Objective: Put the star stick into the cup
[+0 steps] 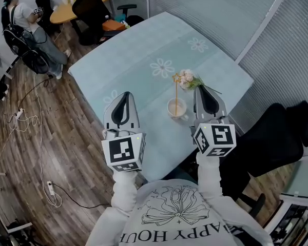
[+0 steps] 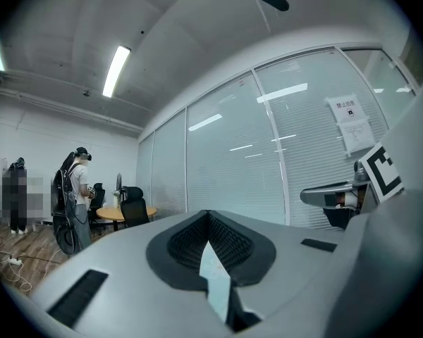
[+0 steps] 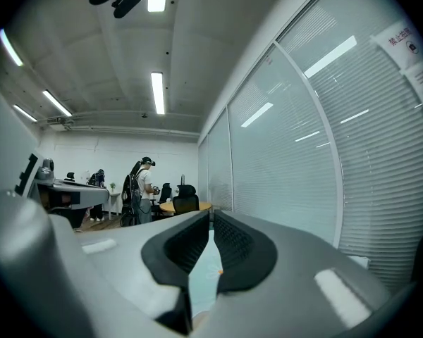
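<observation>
A small cream cup [image 1: 176, 108] stands on the pale green flowered tablecloth [image 1: 143, 50] near the table's front edge. A thin yellow star stick [image 1: 176, 92] stands upright in the cup, star end up. My left gripper [image 1: 124, 95] hovers to the cup's left, shut and holding nothing. Just right of the cup is my right gripper [image 1: 204, 89], also shut and without a load. In the left gripper view [image 2: 208, 215] and the right gripper view [image 3: 212, 215] the jaws point up at the glass wall, so cup and stick are hidden there.
A small bunch of pink flowers [image 1: 190, 80] lies just behind the cup. A black office chair [image 1: 277, 137] sits at the table's right. Far left, a person [image 1: 20, 14] stands by a round wooden table [image 1: 66, 9]. Cables [image 1: 31, 122] trail over the wooden floor.
</observation>
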Action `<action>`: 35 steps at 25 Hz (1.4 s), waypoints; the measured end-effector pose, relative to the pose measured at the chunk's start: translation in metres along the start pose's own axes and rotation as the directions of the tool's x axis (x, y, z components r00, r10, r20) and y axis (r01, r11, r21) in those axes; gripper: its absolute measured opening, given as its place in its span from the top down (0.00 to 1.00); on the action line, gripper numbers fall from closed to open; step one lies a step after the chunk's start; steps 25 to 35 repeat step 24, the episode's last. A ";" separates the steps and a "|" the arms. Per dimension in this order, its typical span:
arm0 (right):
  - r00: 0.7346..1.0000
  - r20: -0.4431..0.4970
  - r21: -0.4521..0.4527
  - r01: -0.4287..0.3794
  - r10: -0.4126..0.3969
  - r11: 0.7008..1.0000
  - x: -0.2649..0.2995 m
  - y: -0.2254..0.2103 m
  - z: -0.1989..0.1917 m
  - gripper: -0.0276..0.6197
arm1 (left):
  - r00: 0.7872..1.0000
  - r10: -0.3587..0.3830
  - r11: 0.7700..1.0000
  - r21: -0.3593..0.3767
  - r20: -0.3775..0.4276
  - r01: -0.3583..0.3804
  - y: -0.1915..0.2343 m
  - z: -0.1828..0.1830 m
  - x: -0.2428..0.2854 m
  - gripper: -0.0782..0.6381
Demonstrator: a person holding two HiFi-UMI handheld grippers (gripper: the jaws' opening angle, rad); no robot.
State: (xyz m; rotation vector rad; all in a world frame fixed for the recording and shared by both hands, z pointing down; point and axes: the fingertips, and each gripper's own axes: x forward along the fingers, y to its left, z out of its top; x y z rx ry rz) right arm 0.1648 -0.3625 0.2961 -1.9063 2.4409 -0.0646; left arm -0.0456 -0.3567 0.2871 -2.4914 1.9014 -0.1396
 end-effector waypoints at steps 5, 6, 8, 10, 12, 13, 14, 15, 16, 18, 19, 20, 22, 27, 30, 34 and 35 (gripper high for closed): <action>1.000 0.014 0.003 0.008 -0.008 1.000 -0.005 0.001 0.007 0.91 | 1.000 -0.006 1.000 0.003 0.011 0.006 -0.001 0.005 -0.005 0.88; 1.000 0.015 0.003 0.008 -0.008 1.000 -0.005 0.001 0.008 0.91 | 1.000 -0.005 1.000 0.004 0.007 0.005 -0.001 0.006 -0.006 0.88; 1.000 0.016 0.002 0.010 -0.010 1.000 -0.005 0.001 0.010 0.91 | 1.000 -0.003 1.000 0.005 0.000 0.003 0.000 0.006 -0.007 0.88; 1.000 0.015 -0.002 0.013 -0.013 1.000 -0.006 0.002 0.010 0.91 | 1.000 -0.005 1.000 0.005 0.002 0.005 -0.001 0.007 -0.007 0.88; 1.000 0.014 -0.007 0.016 -0.016 1.000 -0.007 0.002 0.010 0.91 | 1.000 -0.009 1.000 0.006 0.010 0.009 -0.001 0.009 -0.008 0.88; 1.000 0.013 -0.007 0.017 -0.017 1.000 -0.008 0.002 0.009 0.91 | 1.000 -0.010 1.000 0.006 0.016 0.010 -0.001 0.009 -0.008 0.88; 1.000 0.013 -0.008 0.017 -0.017 1.000 -0.008 0.002 0.009 0.91 | 1.000 -0.012 1.000 0.004 0.021 0.011 -0.001 0.009 -0.009 0.88; 1.000 0.013 -0.009 0.016 -0.016 1.000 -0.009 0.003 0.008 0.91 | 1.000 -0.013 1.000 0.001 0.027 0.013 -0.002 0.009 -0.009 0.88; 1.000 0.013 -0.010 0.016 -0.016 1.000 -0.009 0.003 0.008 0.91 | 0.999 -0.013 1.000 -0.001 0.031 0.013 -0.002 0.009 -0.009 0.88; 1.000 0.012 -0.010 0.016 -0.016 1.000 -0.009 0.003 0.007 0.91 | 0.999 -0.013 1.000 -0.003 0.032 0.013 -0.002 0.008 -0.009 0.88; 1.000 0.011 -0.010 0.016 -0.016 1.000 -0.009 0.002 0.007 0.91 | 0.999 -0.012 1.000 -0.003 0.031 0.012 -0.002 0.008 -0.009 0.88; 1.000 0.011 -0.009 0.016 -0.016 1.000 -0.008 0.002 0.007 0.91 | 0.999 -0.012 1.000 -0.003 0.030 0.012 -0.002 0.008 -0.008 0.88; 1.000 0.008 -0.008 0.018 -0.018 1.000 -0.007 0.000 0.006 0.91 | 1.000 -0.013 1.000 -0.003 0.027 0.013 -0.003 0.007 -0.006 0.88; 1.000 0.003 -0.008 0.022 -0.022 1.000 -0.007 -0.002 0.005 0.91 | 1.000 -0.016 1.000 -0.003 0.024 0.016 -0.004 0.007 -0.005 0.88; 1.000 0.003 -0.008 0.022 -0.022 1.000 -0.007 -0.002 0.005 0.91 | 1.000 -0.016 1.000 -0.003 0.024 0.016 -0.004 0.007 -0.005 0.88; 1.000 0.003 -0.008 0.022 -0.022 1.000 -0.007 -0.002 0.005 0.91 | 1.000 -0.016 1.000 -0.003 0.024 0.016 -0.004 0.007 -0.005 0.88; 1.000 0.003 -0.008 0.022 -0.022 1.000 -0.007 -0.002 0.005 0.91 | 1.000 -0.016 1.000 -0.003 0.024 0.016 -0.004 0.007 -0.005 0.88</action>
